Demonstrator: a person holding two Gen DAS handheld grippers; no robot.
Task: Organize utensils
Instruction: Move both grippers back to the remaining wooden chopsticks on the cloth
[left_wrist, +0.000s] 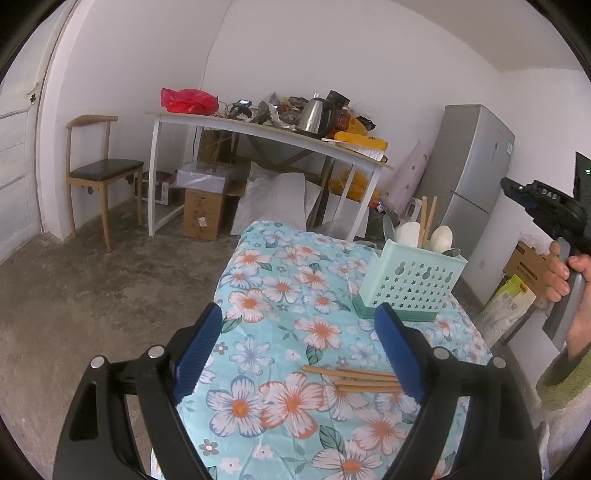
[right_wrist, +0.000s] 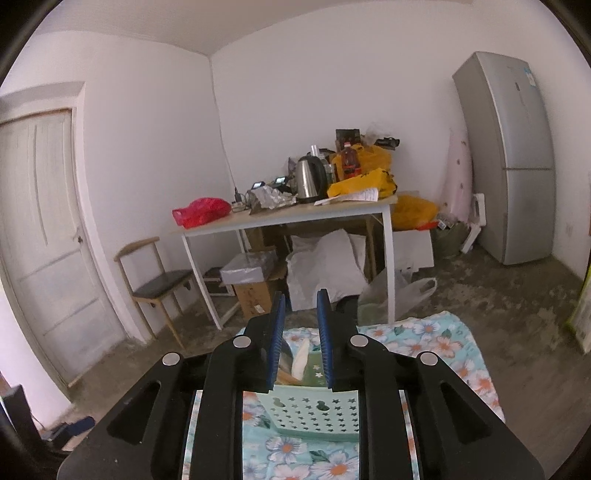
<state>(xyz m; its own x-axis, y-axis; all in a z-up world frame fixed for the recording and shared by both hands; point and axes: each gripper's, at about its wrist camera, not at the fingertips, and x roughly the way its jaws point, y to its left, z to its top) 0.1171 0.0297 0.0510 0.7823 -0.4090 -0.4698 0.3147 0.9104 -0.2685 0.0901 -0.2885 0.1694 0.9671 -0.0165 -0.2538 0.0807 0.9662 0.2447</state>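
Several wooden chopsticks (left_wrist: 354, 378) lie flat on the floral tablecloth (left_wrist: 280, 288). My left gripper (left_wrist: 298, 308) hangs just above them, open wide, its right finger over their right ends. Behind it stands a pale green perforated utensil holder (left_wrist: 413, 284) with upright chopsticks (left_wrist: 428, 218) and white spoons (left_wrist: 441, 238) in it. In the right wrist view my right gripper (right_wrist: 301, 295) sits directly over the holder (right_wrist: 314, 410), jaws a little apart with nothing pressed between them. A white spoon (right_wrist: 301, 356) in the holder shows below the gap. A hand (left_wrist: 561, 269) holds that gripper at the right edge.
The small cloth-covered table drops off at its left and far edges to a concrete floor. Behind stand a white table (left_wrist: 258, 127) with a kettle (left_wrist: 316, 114) and clutter, a chair (left_wrist: 103, 173), boxes (left_wrist: 203, 210) and a grey fridge (left_wrist: 469, 166).
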